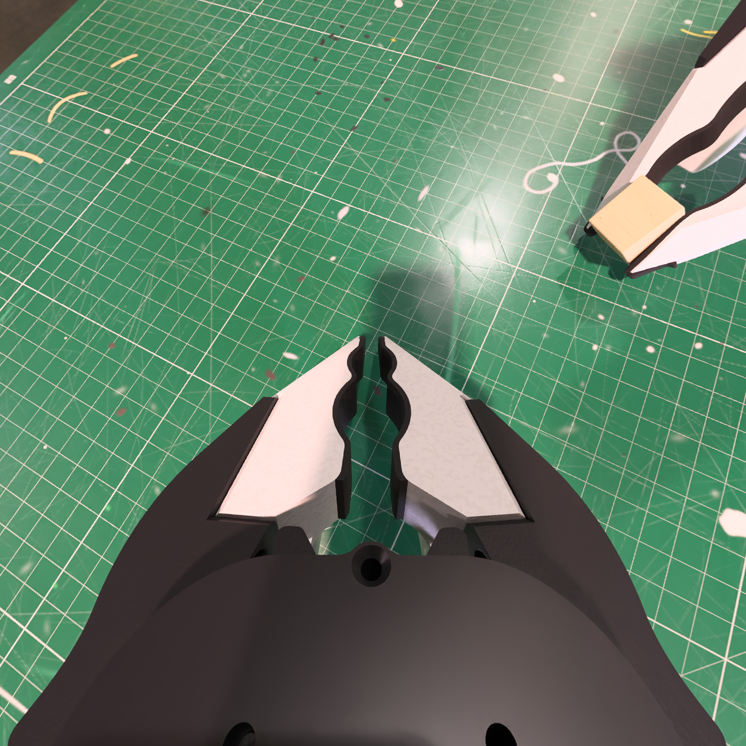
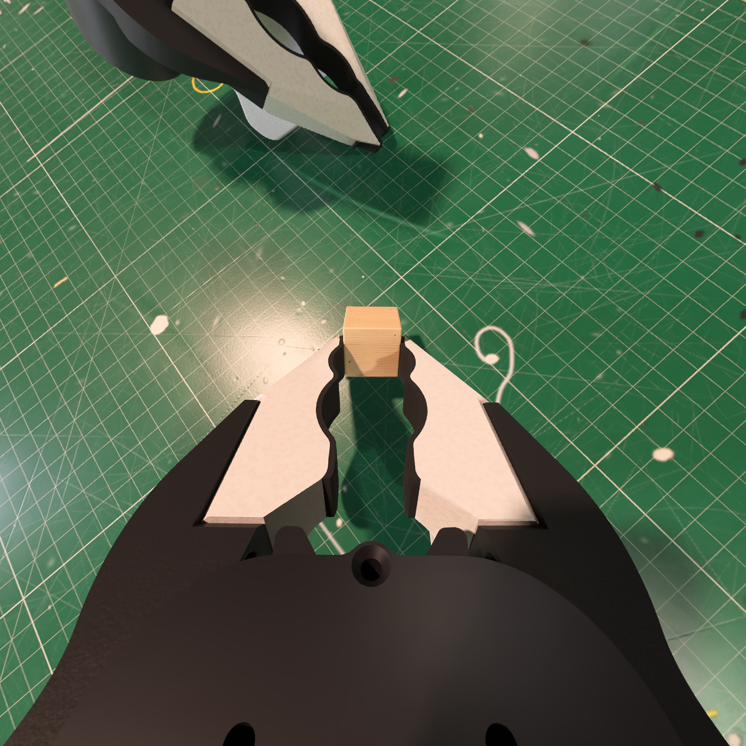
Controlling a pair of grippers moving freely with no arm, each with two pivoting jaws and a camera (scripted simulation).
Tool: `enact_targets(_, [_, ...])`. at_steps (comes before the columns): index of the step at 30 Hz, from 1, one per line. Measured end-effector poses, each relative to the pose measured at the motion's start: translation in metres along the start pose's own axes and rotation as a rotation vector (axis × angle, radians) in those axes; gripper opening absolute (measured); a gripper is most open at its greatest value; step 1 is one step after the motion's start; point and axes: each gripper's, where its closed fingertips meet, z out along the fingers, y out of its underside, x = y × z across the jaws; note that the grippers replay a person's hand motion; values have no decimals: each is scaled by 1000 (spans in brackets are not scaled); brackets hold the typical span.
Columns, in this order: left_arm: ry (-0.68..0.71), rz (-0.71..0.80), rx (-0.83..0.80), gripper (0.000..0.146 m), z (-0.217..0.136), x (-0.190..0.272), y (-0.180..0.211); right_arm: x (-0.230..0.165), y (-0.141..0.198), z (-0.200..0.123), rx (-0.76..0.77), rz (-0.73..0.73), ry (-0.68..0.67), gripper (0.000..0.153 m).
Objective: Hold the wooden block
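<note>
A small pale wooden block [image 2: 371, 343] sits between the fingertips of my right gripper [image 2: 371, 341], which is shut on it just above the green cutting mat [image 2: 565, 242]. In the left wrist view the same block [image 1: 635, 218] shows at the far right, clamped between the right gripper's white fingers [image 1: 662, 169]. My left gripper [image 1: 371, 341] is shut and empty, its jaws nearly touching, hovering over the mat [image 1: 242, 242] well left of the block. It also shows in the right wrist view [image 2: 375, 137] at the top left, pointing down toward the mat.
The mat carries white paint specks, dark spots, a white curly line [image 2: 500, 363] beside the block and yellow curved marks [image 1: 64, 105] at the far left. The mat's edge and a dark surface [image 1: 24, 24] show at the top left.
</note>
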Motion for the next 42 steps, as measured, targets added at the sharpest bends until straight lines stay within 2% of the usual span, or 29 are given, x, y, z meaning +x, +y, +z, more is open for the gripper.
enact_targets(11, [-2,1,0,6,0,0,0,2,7,-6,-21,21,-4,26])
enact_targets(23, [-1,2,0,6,0,0,0,17,24,-27,-8,79,30,26])
enact_targets(28, [0,1,0,6,0,0,0,16,12,-31,80,104,-3,26])
enact_targets(42, [-2,3,0,6,0,0,0,23,8,-19,3,24,78,26])
